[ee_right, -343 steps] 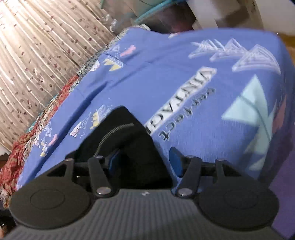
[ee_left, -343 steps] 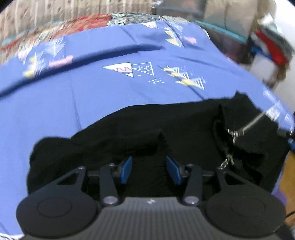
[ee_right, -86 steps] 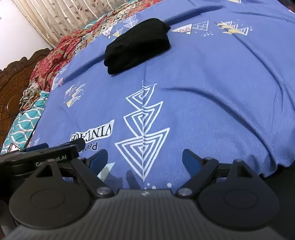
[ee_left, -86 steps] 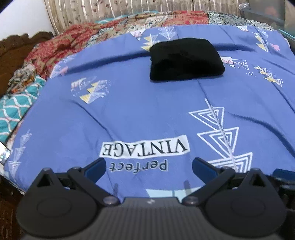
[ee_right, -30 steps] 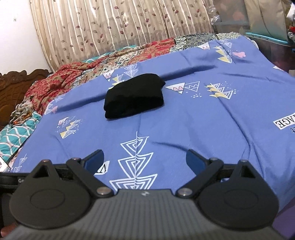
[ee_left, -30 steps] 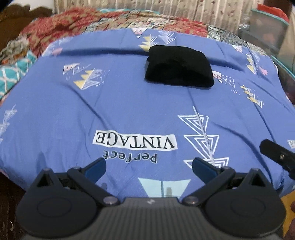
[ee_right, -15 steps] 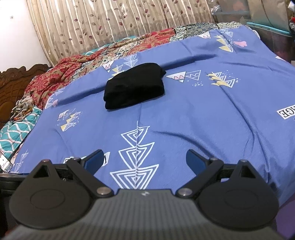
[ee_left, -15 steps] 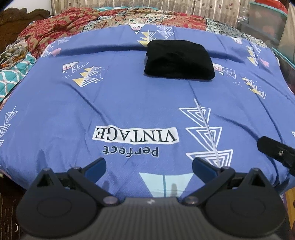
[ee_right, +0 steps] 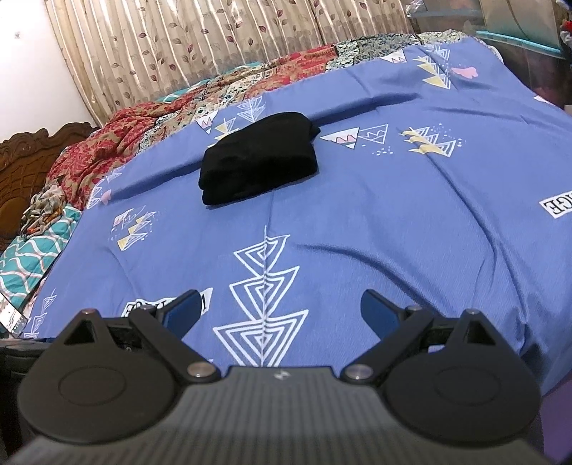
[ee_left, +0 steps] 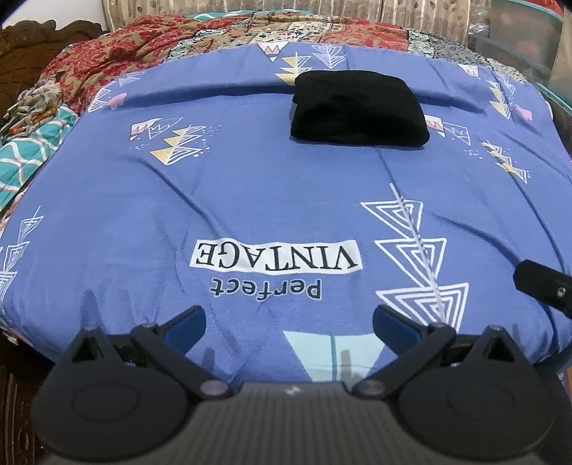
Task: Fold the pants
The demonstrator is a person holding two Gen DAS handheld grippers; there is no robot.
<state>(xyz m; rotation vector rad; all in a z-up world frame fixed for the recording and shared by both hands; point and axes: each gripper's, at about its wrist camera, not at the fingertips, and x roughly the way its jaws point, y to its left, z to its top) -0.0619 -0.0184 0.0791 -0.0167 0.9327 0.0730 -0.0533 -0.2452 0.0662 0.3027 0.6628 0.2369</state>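
Pants: I see the black pants (ee_left: 359, 109) folded into a compact rectangular bundle, lying flat toward the far end of the blue bedsheet (ee_left: 250, 186), well apart from both of my grippers. In the right wrist view the bundle (ee_right: 259, 157) shows stacked layers along its near edge.

Left gripper: my left gripper (ee_left: 289, 322) hangs over the near edge of the bed, jaws spread wide, blue pads (ee_left: 186, 323) far apart, nothing between them but sheet.

Right gripper: my right gripper (ee_right: 279, 309) is also wide open and holding nothing, over the white nested-triangle print (ee_right: 262, 304). A black piece of it pokes into the left wrist view at the right edge (ee_left: 543, 282).

Bedsheet: blue, printed with triangles and the words "Perfect VINTAGE" (ee_left: 273, 255), reading upside down to me. A raised crease (ee_left: 200, 94) runs across it at the far side of the pants.

Behind the sheet: a red and tan patterned quilt (ee_right: 118, 143) is bunched toward the carved wooden headboard (ee_right: 26, 161), with a teal and white patterned cloth (ee_right: 32, 250) by the left edge of the bed.

Backdrop: a beige curtain with a leaf pattern (ee_right: 214, 39) hangs behind the bed.

Containers: at the far right I see a clear storage bin with a teal rim (ee_right: 518, 34); I cannot tell what is in it.
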